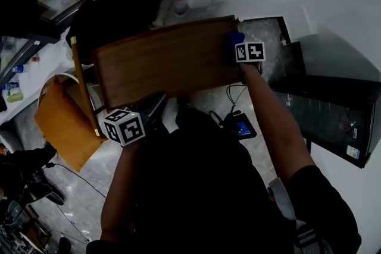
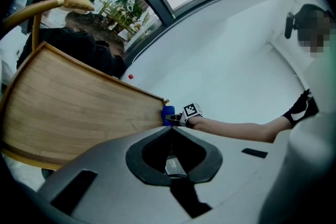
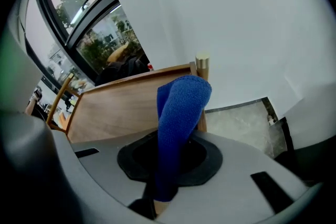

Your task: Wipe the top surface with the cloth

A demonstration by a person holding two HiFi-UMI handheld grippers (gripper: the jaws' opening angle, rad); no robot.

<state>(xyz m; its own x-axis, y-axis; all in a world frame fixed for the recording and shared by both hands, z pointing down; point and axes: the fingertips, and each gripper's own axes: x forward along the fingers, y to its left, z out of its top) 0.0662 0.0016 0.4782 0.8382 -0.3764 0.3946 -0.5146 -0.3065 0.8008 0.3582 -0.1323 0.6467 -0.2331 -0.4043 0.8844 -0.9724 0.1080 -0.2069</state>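
Note:
The wooden top surface (image 1: 169,62) is a brown board with a raised rim, in the middle of the head view. My right gripper (image 1: 236,44) is at its far right corner, shut on a blue cloth (image 3: 181,113). The cloth stands folded out of the jaws, next to a brass-capped corner post (image 3: 202,63). From the left gripper view the cloth (image 2: 167,115) shows as a small blue patch at that same corner. My left gripper (image 1: 158,102) hovers at the board's near edge, its dark jaws together with nothing in them.
An orange chair seat (image 1: 62,122) and a wooden rail with brass tips (image 1: 83,83) stand to the left. Black panels (image 1: 333,116) lean at the right. A small lit device (image 1: 244,127) with a cable lies on the marble floor. A red-capped bottle (image 1: 180,4) stands by the wall.

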